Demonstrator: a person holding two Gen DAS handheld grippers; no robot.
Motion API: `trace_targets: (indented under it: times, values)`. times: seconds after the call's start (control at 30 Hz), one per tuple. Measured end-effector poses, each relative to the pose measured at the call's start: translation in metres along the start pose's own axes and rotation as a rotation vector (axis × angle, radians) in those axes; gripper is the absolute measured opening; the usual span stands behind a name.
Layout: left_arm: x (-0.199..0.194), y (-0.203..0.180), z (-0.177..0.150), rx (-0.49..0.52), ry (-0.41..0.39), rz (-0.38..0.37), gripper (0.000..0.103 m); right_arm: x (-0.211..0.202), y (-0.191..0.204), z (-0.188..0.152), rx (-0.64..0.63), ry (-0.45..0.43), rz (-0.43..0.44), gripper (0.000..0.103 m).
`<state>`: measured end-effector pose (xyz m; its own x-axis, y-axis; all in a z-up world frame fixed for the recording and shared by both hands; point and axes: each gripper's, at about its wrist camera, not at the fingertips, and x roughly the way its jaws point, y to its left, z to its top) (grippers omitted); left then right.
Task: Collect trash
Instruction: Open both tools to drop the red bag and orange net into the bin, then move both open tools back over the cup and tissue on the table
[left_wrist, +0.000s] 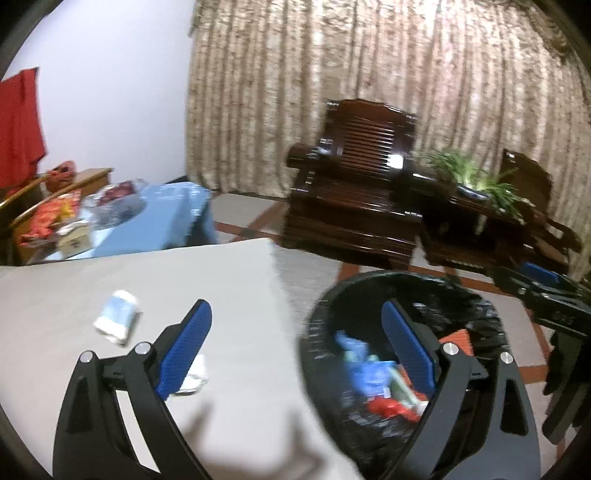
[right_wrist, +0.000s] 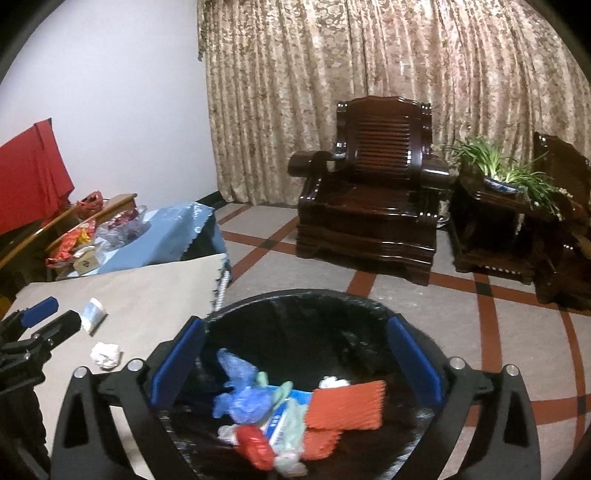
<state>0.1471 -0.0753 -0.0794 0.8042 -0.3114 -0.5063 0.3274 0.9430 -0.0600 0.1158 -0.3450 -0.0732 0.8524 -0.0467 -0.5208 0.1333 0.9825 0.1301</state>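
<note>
Both hand-held grippers, left (left_wrist: 295, 332) and right (right_wrist: 295, 358), gape empty. Two scraps remain on the counter (left_wrist: 229, 280): the wrapper (left_wrist: 117, 318) and paper wad (right_wrist: 106, 355), beside the bin (right_wrist: 295, 306). Straddle the wad squarely before squeezing.
</note>
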Motion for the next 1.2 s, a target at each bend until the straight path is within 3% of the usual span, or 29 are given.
trace_targets:
  times: [0.43, 0.77, 1.2]
  values:
    - [-0.048, 0.108, -0.023, -0.095, -0.001, 0.238, 0.091, 0.014, 0.115, -0.013, -0.087, 0.029, 0.216, 0.097]
    - [-0.056, 0.171, -0.042, -0.148, 0.022, 0.335, 0.091, 0.040, 0.198, -0.027, -0.173, 0.056, 0.343, 0.097]
    - [-0.032, 0.220, -0.063, -0.188, 0.065, 0.390, 0.091, 0.109, 0.260, -0.065, -0.217, 0.148, 0.335, 0.097]
